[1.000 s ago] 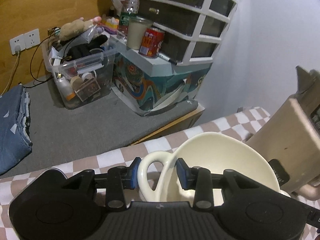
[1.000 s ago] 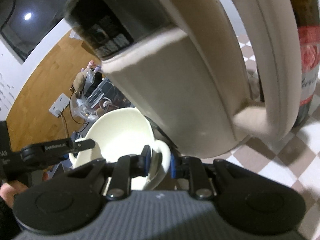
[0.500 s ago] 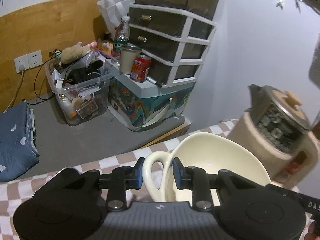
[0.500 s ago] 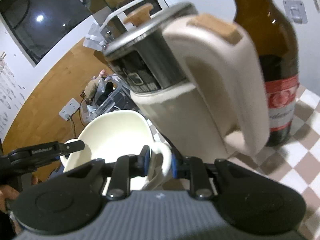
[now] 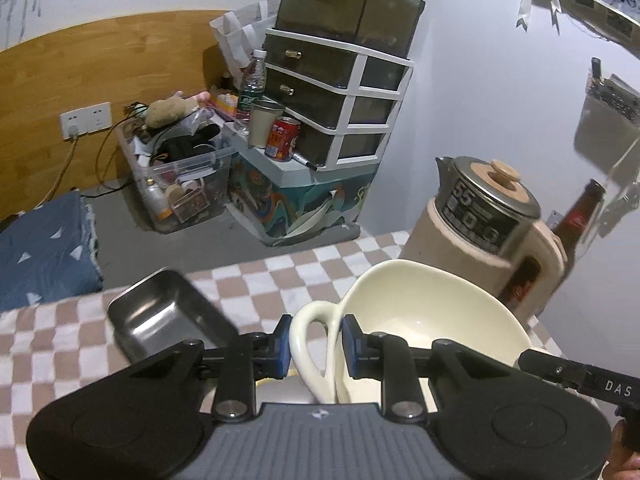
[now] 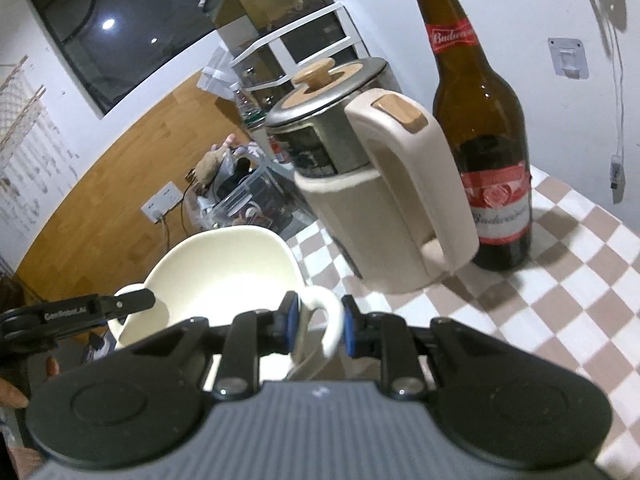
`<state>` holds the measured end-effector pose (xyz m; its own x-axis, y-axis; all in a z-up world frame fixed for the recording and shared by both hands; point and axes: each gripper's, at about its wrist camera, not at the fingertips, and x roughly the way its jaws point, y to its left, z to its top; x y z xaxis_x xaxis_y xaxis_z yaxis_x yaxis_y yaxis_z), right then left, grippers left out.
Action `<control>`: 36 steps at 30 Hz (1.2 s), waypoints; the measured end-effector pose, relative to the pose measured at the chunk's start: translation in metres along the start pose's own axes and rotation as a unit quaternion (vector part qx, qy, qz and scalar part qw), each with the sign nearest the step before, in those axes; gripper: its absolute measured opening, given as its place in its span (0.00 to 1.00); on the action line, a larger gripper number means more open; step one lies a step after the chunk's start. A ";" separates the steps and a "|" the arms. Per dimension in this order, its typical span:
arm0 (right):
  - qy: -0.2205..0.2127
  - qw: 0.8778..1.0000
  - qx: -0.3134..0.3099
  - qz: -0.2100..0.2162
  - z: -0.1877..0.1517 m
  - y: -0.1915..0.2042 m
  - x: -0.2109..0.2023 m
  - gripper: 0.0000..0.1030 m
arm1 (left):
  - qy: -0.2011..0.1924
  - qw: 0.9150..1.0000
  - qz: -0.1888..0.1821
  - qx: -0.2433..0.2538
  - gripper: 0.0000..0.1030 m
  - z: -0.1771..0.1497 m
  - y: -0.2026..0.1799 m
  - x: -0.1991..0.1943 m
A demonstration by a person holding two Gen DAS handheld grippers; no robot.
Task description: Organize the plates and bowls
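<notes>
My left gripper (image 5: 313,338) has just been closing on 1 loop handle of the cream bowl (image 5: 432,312); my right gripper (image 6: 316,322) clamps the other; uneven lifting could tip it against the kettle (image 6: 384,204).

kettle (image 6: 384,200) and bottle (image 6: 484,152) ahead, steel tray (image 5: 160,316) left

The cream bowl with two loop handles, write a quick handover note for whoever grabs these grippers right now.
Left gripper: jaws have just been closing, now shut on one loop handle of the cream ceramic bowl.
Right gripper: shut on the opposite handle.
Bowl: held between both, above the checkered tablecloth, near the beige kettle and brown beer bottle.
Steel rectangular tray: on the cloth, left of the bowl in the left wrist view.
Done: bowl gripped.
Left: set it down; destination not visible.
</notes>
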<state>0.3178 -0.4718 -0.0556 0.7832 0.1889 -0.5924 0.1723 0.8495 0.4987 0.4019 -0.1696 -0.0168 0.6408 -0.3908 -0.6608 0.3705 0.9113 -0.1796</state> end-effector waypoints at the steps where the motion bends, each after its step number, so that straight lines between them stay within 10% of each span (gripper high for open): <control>1: 0.003 1.000 -0.003 0.001 -0.003 0.004 -0.001 0.26 | 0.000 1.000 0.001 -0.003 0.26 -0.005 0.000 -0.007; 36: 0.127 0.981 -0.125 0.077 -0.134 0.102 -0.059 0.26 | -0.009 0.987 0.085 -0.139 0.24 -0.197 0.089 -0.195</control>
<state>0.2095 -0.3308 -0.0547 0.6083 0.4141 -0.6771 -0.1126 0.8895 0.4428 0.1777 0.0128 -0.0472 0.6900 -0.2289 -0.6866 0.0599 0.9635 -0.2609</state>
